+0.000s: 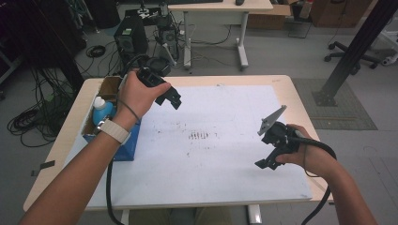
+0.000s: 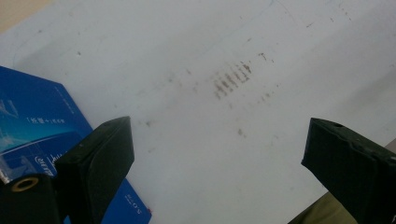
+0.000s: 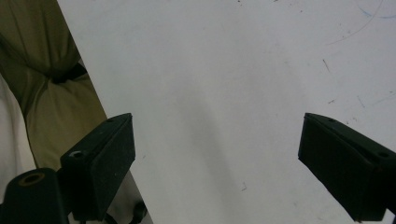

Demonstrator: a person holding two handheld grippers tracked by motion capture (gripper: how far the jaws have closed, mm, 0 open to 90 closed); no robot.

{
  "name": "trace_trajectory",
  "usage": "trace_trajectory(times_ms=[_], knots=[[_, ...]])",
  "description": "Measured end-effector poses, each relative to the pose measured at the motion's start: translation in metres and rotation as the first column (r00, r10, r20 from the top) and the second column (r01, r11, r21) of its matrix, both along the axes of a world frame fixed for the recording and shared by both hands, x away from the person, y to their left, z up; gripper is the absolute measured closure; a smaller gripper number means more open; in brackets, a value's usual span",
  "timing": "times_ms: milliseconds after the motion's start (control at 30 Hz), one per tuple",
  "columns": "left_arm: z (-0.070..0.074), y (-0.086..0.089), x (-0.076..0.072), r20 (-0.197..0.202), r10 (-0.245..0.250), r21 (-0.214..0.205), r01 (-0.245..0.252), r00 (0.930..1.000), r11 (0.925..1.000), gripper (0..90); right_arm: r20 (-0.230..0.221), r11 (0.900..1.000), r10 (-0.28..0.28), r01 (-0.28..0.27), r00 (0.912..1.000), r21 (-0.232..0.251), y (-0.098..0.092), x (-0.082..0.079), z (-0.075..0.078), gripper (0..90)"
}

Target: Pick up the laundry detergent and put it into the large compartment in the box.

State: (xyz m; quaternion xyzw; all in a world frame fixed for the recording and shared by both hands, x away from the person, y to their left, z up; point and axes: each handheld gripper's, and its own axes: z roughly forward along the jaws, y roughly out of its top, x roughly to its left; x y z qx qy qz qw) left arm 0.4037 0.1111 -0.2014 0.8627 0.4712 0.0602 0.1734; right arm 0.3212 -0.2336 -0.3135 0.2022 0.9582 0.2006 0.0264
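Left gripper [image 1: 172,98] hovers over the white sheet [image 1: 225,122] on the table, jaws spread wide, nothing between them. It sits just beside the open blue cardboard box [image 1: 123,145] holding a blue bottle with a white cap [image 1: 101,110]. Right gripper [image 1: 267,161] near the front right, jaws also wide, empty.

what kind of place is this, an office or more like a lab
Most likely a lab or workshop. Loose cables lie coiled on the grey floor, a computer tower stands beyond the table, and the left gripper and right gripper hang over its stained white sheet.
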Motion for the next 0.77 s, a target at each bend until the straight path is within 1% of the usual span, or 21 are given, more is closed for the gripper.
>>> trace_trajectory(times_ms=[633,767], knots=[[0.001,0.0039,-0.0018,0.003,0.006,-0.007,-0.006,1.0,1.0,9.0,0.002,1.0,0.003,-0.003,1.0,0.003,0.001,-0.0012,0.0016,11.0],[0.0011,0.0046,-0.0016,0.003,0.008,-0.014,-0.007,1.0,0.9999,9.0,0.005,1.0,0.001,-0.001,1.0,0.006,0.0003,-0.0016,0.0015,11.0]])
